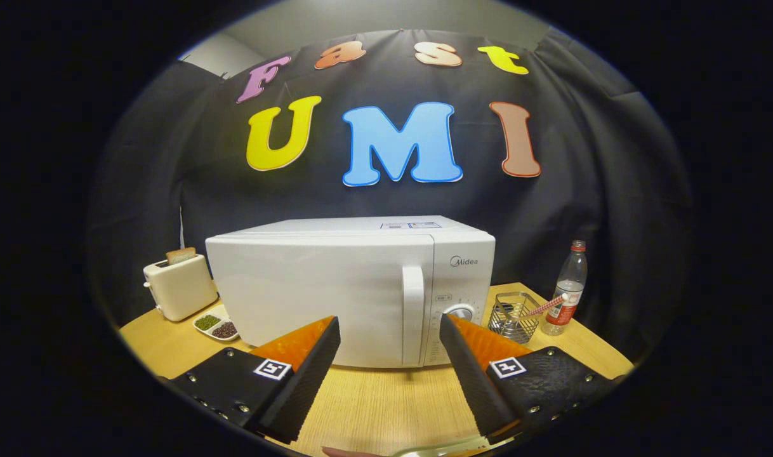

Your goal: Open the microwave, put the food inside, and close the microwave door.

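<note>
A white microwave [323, 289] stands on the wooden table [386, 406] straight ahead of my fingers, its door shut. The vertical white door handle [413, 314] sits at the door's right side, with a round dial [461, 311] on the control panel beside it. My gripper [389, 330] is open, its black and orange fingers [310, 355] spread wide with nothing between them, a short way in front of the microwave and level with its lower half. A pale sliver of something [361, 452] lies on the table right below the fingers; what it is cannot be told.
A cream toaster [179, 285] with a slice of bread stands left of the microwave, with a small white dish of beans [216, 326] in front of it. Right of the microwave are a wire basket [515, 316] with a striped straw and a clear plastic bottle [567, 289].
</note>
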The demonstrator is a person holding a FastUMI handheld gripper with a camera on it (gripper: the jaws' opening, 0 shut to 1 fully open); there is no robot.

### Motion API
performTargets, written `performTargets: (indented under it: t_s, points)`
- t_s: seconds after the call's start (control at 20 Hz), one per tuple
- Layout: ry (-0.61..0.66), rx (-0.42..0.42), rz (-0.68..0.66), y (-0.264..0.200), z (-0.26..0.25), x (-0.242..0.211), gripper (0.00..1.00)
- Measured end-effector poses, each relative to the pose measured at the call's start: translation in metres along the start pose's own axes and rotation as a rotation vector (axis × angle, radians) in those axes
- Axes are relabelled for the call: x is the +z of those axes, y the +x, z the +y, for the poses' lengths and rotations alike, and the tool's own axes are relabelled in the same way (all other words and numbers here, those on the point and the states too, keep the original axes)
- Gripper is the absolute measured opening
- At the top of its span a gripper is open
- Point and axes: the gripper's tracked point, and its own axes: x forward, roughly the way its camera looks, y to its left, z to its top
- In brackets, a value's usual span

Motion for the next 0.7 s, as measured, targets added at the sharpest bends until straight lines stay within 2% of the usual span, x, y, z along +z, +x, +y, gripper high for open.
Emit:
performTargets:
  t_s: [0.3,0.7]
  points:
    - [0.064,-0.005,0.053,0.031,-0.003,-0.013,0.98]
    - [0.077,0.007,0.084,0.059,0.003,-0.017,0.98]
